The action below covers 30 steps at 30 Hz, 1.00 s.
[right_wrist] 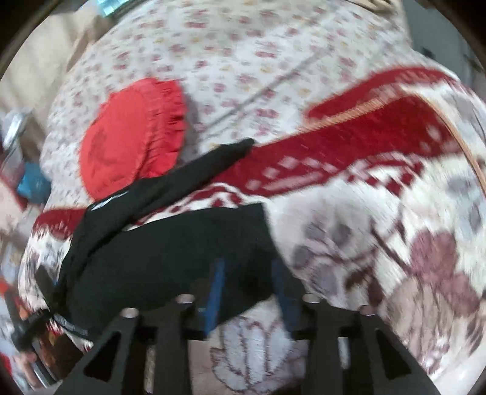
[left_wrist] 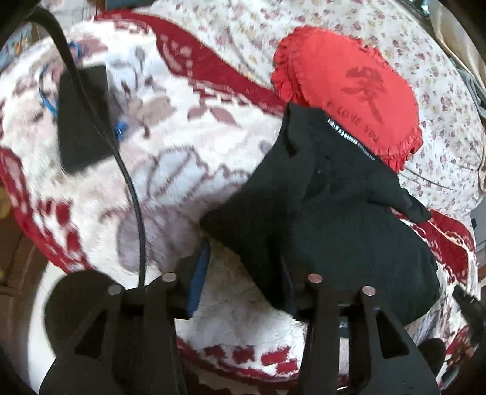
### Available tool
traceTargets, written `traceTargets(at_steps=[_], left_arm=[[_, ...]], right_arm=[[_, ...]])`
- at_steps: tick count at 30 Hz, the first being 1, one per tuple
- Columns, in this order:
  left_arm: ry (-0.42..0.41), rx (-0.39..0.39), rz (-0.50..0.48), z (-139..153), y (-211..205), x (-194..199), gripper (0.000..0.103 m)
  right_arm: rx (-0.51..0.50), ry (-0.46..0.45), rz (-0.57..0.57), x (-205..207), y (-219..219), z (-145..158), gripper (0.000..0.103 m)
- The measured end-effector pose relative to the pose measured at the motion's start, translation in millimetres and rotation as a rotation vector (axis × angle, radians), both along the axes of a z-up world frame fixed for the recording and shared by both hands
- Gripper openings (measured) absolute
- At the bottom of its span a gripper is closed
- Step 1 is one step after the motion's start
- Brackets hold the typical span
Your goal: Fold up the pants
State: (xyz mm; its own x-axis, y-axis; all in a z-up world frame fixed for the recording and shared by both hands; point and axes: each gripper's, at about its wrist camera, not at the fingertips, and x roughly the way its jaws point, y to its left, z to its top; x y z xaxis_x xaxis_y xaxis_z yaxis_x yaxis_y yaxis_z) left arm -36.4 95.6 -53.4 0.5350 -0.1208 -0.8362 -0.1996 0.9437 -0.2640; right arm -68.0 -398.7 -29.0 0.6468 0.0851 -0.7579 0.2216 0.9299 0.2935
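Pants (left_wrist: 334,218), black and bunched, lie on the red-and-white blanket (left_wrist: 170,158) on the bed. Left claw (left_wrist: 243,273) is spread, pants draped over its right finger. Right claw (right_wrist: 247,288) is spread too, pants edge between its fingers, red cushion (right_wrist: 127,136) beyond.

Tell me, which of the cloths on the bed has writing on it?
The red frilled round cushion. It carries a dark character and small lettering. The black pants, the red-and-white plush blanket and the small-flowered bedsheet show none that is readable.
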Motion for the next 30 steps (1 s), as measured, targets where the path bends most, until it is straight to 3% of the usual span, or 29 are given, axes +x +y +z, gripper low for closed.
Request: traceTargets(at_steps=[6, 9, 12, 14, 18, 23, 26, 30], left_arm=[[-0.096, 0.095, -0.010, 35, -5, -11, 0.046], [-0.098, 0.072, -0.002, 40, 1, -9, 0.054], [-0.095, 0.056, -0.026, 38, -4, -3, 0.054], [-0.088, 0.046, -0.055, 33, -13, 2, 0.054], [-0.042, 0.029, -0.112, 10, -35, 19, 0.054], [-0.011, 0.112, -0.125, -16, -49, 42, 0.054], [-0.006, 0.144, -0.104, -21, -42, 54, 0.054], [0.021, 0.062, -0.073, -28, -21, 66, 0.055]], right_arm=[[0.013, 0.026, 0.145, 34, 46, -15, 0.048], [0.022, 0.069, 0.198, 49, 65, -35, 0.048], [0.003, 0.167, 0.245, 64, 81, -56, 0.048], [-0.028, 0.146, 0.266, 66, 92, -49, 0.048], [0.021, 0.070, 0.334, 88, 116, -29, 0.050], [-0.055, -0.015, 0.481, 144, 168, -6, 0.053], [-0.117, -0.056, 0.538, 189, 192, 4, 0.061], [-0.111, -0.071, 0.603, 241, 221, 8, 0.062]])
